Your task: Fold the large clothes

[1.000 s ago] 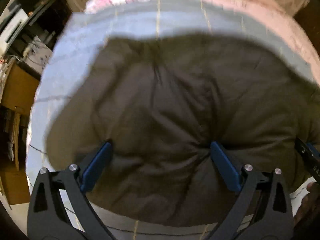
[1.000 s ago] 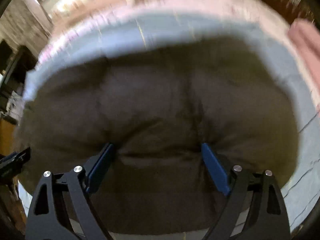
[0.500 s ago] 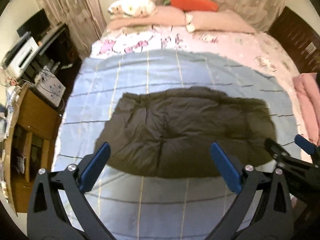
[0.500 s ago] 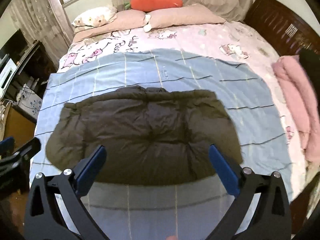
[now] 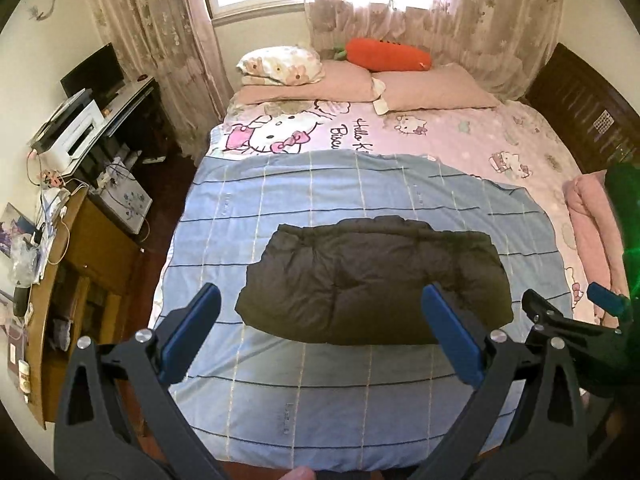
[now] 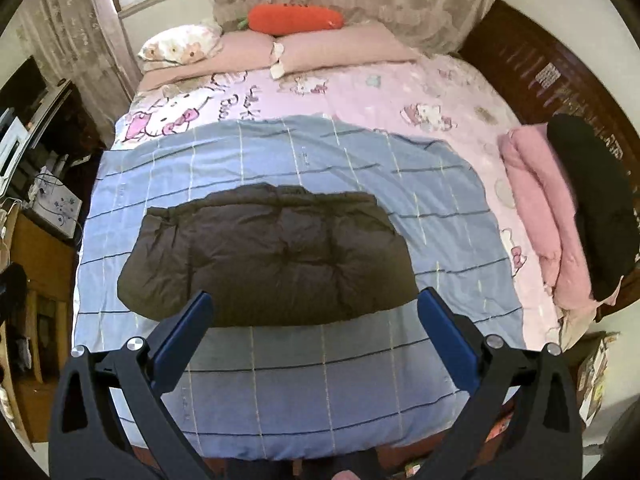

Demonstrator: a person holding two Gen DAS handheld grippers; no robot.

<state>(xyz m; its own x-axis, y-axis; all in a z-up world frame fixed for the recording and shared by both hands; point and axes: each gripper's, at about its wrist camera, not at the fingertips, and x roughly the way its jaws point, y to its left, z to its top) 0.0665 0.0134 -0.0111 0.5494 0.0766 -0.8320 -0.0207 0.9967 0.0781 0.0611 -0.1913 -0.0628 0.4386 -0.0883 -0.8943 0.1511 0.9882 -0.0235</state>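
Left wrist view: dark jacket (image 5: pixel 372 284) lies folded on blue sheet (image 5: pixel 320 400), looks done; left gripper (image 5: pixel 324 332) & right gripper (image 6: pixel 316 328) wide, empty.

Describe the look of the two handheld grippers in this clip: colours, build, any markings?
Both the left gripper and the right gripper look alike: matte black frames with triangular cut-outs, silver round screws, and flat blue finger pads. No cables, labels or sleeves show.

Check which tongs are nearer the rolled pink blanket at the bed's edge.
Right. The right tongs hover open over the near side of the blue sheet, toward the pink blanket. The left tongs, also open, sit further from it.
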